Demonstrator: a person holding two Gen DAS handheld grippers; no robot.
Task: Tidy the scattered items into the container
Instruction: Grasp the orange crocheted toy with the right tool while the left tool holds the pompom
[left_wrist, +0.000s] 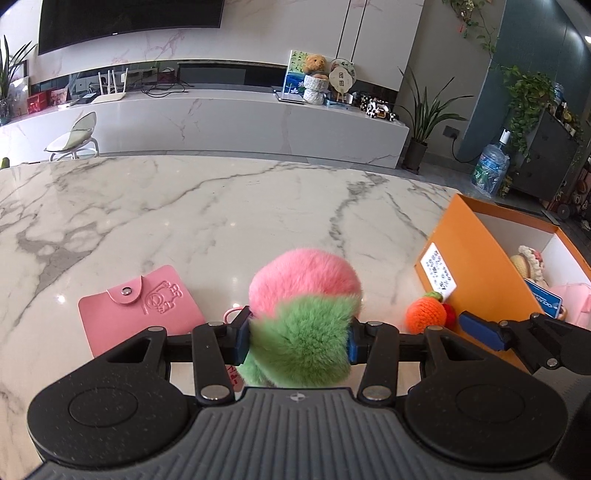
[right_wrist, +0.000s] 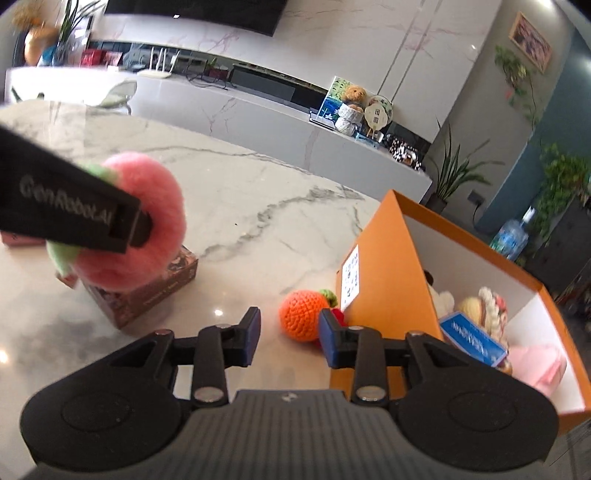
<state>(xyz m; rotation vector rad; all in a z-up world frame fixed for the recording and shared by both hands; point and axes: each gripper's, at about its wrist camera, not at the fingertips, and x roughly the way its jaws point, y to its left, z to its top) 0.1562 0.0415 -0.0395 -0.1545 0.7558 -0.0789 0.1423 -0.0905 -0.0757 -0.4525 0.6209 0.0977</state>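
Pink-and-green pompom (left_wrist: 303, 314) clamped in the left hand-held gripper (left_wrist: 298, 338) — right hand-held gripper (right_wrist: 289, 338) released, empty.

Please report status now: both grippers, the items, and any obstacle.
Left gripper shut on pink-green pompom, lifted. Right gripper open, empty, near crochet orange beside orange box. Path to box looks clear.
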